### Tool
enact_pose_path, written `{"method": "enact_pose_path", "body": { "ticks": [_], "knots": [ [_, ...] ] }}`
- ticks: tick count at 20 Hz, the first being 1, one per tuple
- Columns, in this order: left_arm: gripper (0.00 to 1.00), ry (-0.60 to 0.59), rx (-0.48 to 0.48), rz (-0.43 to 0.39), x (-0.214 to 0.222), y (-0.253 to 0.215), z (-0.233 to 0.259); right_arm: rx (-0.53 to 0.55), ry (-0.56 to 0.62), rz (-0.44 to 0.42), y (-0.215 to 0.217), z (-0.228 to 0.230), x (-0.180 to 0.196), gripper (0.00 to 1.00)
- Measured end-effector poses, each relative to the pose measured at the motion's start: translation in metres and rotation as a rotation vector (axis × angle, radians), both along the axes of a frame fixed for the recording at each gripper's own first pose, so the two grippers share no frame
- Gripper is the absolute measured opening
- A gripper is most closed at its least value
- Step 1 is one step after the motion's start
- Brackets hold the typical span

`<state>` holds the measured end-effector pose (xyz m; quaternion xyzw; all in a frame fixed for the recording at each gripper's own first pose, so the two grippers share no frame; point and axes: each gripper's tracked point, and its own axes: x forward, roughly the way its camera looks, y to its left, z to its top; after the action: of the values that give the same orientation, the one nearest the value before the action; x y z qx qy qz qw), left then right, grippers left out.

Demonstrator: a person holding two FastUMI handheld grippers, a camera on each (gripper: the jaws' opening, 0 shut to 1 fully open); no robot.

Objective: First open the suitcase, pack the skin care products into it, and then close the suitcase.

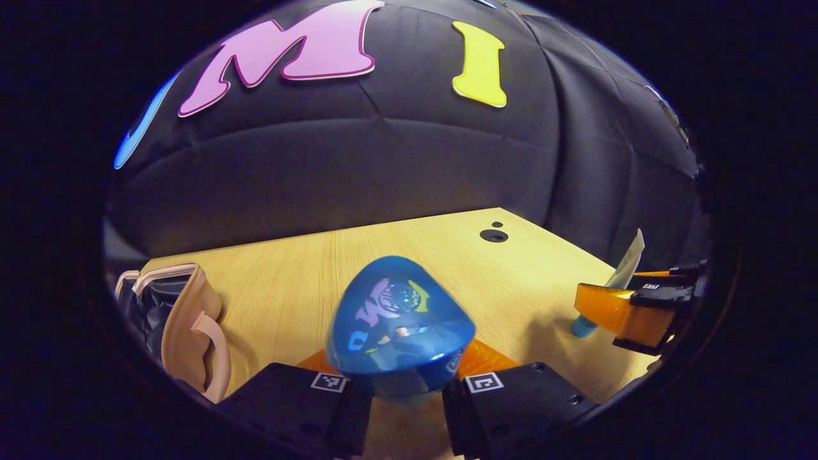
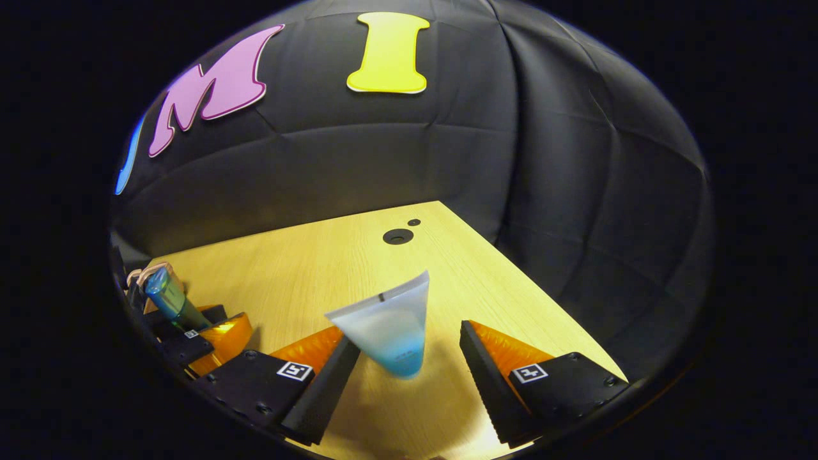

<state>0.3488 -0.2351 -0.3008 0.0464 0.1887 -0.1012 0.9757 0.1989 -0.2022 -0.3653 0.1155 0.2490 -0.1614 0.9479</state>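
In the left gripper view the left gripper (image 1: 405, 390) has both fingers pressed on a blue bottle (image 1: 399, 326), which sits between them and points forward and up, off the table (image 1: 300, 281); its rounded glossy end faces the camera; to the left, near the table's edge, lies the pink suitcase (image 1: 185, 326), its lid ajar with dark lining showing.

In the right gripper view the right gripper (image 2: 409, 374) has its fingers apart; a frosted tube (image 2: 390, 329) with a blue lower end stands upright between them, cap down, closer to the left finger (image 2: 323, 383) and well clear of the other; whether that finger touches it I cannot tell; the tube rests on the table, with a round hole (image 2: 397, 236) in the wood beyond it.
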Motion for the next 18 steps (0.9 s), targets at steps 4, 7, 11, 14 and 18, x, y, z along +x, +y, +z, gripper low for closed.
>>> {"method": "enact_pose_path", "body": {
  "ticks": [4,7,11,14,18],
  "knots": [
    [0.52,-0.003,0.002,0.006,-0.006,0.006,0.0,-0.035,0.013,0.017,-0.002,-0.015,0.013,0.94],
    [0.52,0.002,0.0,0.016,-0.009,0.012,-0.001,-0.041,0.043,0.053,0.006,-0.028,0.017,0.53],
    [0.52,-0.017,-0.005,0.032,-0.014,0.023,0.0,-0.062,0.022,0.132,0.015,-0.025,0.017,0.37],
    [0.52,-0.045,-0.021,0.046,-0.022,0.036,0.004,-0.057,-0.007,0.149,0.024,-0.013,0.017,0.36],
    [0.51,-0.086,-0.052,0.075,-0.038,0.057,0.026,-0.08,-0.078,0.186,0.041,0.027,0.01,0.41]
  ]
}}
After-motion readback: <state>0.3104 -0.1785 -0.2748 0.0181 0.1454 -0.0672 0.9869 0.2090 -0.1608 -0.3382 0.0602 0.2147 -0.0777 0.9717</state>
